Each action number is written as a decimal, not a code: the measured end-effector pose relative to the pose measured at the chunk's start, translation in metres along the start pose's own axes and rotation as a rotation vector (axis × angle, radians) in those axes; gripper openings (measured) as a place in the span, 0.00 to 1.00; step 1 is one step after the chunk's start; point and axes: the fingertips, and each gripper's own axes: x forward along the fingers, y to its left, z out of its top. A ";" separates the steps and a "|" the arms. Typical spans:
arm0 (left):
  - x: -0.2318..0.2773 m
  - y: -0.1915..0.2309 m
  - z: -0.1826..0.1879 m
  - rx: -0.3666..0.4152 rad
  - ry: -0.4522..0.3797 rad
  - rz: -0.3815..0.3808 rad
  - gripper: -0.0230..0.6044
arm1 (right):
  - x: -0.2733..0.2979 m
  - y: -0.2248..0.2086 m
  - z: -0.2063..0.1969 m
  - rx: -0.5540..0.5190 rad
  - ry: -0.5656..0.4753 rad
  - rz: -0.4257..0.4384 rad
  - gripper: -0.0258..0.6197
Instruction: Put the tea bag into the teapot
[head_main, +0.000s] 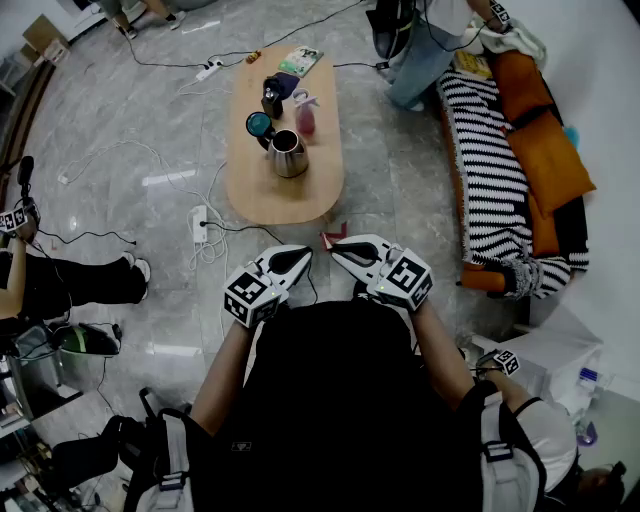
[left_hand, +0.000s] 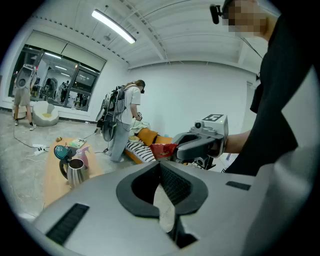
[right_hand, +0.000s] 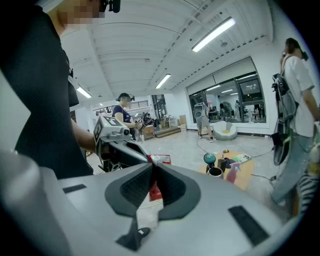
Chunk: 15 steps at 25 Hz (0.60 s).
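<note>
Apparently the task is at its start: the tea bag (left_hand: 162, 149), in a red wrapper, is up in the air just off the table's (head_main: 290, 205) near end, well apart from the teapot (head_main: 288, 155). The right gripper (right_hand: 153, 165) is clamped on the wrapper. The left gripper (left_hand: 160, 166) is closed too, with a pale sliver between its pads, probably the wrapper's other edge. Next, I judge, comes tearing it open, then a carry forward over the pot's mouth. The teapot stands near the table's middle, uncovered, its teal lid (head_main: 259, 124) just beside its far rim. What is inside the teapot cannot be made out.
</note>
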 end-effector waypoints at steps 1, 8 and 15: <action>-0.003 -0.001 -0.001 -0.002 0.001 0.004 0.05 | 0.001 0.003 -0.001 0.003 0.001 0.005 0.09; -0.010 -0.007 -0.002 -0.029 -0.004 0.045 0.05 | 0.002 0.008 -0.003 -0.008 0.013 0.037 0.09; -0.003 -0.011 -0.012 -0.059 -0.009 0.105 0.05 | -0.005 0.006 -0.016 -0.011 0.029 0.094 0.09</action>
